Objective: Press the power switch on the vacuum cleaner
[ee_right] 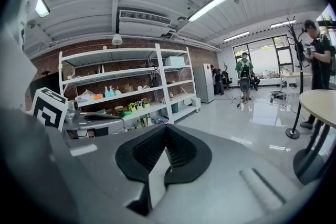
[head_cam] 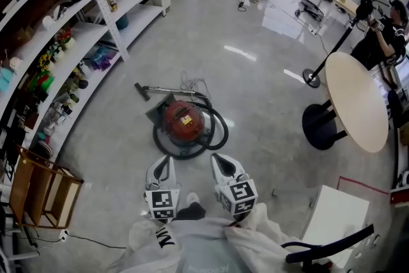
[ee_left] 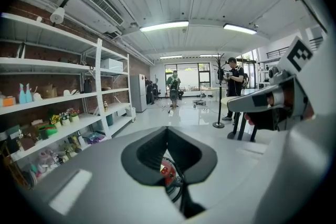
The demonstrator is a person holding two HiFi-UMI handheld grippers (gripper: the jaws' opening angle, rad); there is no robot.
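A red canister vacuum cleaner (head_cam: pixel 183 122) sits on the grey floor, ringed by its black hose (head_cam: pixel 220 131). Its wand (head_cam: pixel 156 90) lies behind it to the left. In the head view my left gripper (head_cam: pixel 167 160) and right gripper (head_cam: pixel 217 158) hover side by side just short of the vacuum, above the floor, touching nothing. Both are shut and hold nothing. In the left gripper view the left gripper (ee_left: pixel 168 131) has its tips together, and the red vacuum (ee_left: pixel 167 170) shows through the gap below them. In the right gripper view the right gripper (ee_right: pixel 166 128) also has its tips together.
White shelving (head_cam: pixel 96 29) full of small items runs along the left, with a wooden crate (head_cam: pixel 39 192) at its near end. A round table (head_cam: pixel 355 101), a coat stand (head_cam: pixel 312 77) and a person (head_cam: pixel 382 36) are at the right. A white cabinet (head_cam: pixel 337 217) stands near right.
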